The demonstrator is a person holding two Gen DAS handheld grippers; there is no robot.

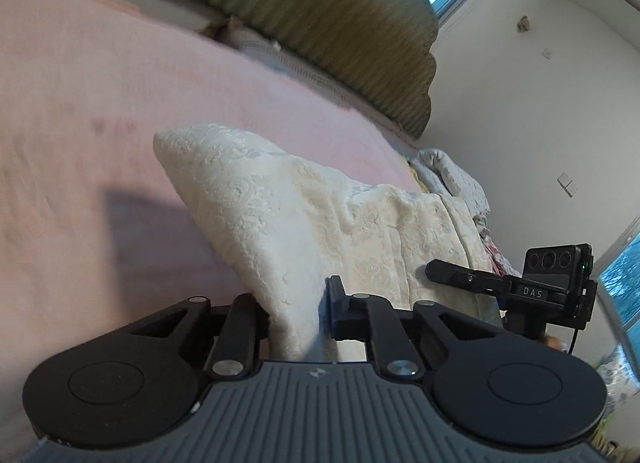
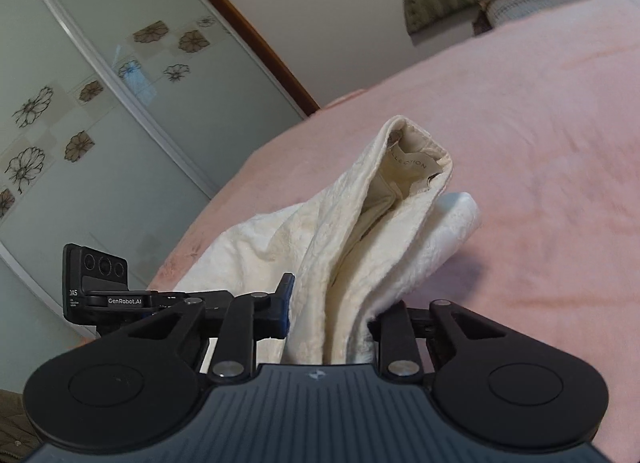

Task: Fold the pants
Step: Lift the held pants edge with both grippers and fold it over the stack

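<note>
Pink bed (image 1: 100, 83): both hand-held grippers clamp cream pants (image 1: 312, 215).

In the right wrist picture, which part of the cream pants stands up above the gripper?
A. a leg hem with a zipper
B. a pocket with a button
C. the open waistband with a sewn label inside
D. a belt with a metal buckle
C: the cream pants, clamped in the right gripper, rise from the pink bed cover and end in an open waistband with a printed label inside.
</note>
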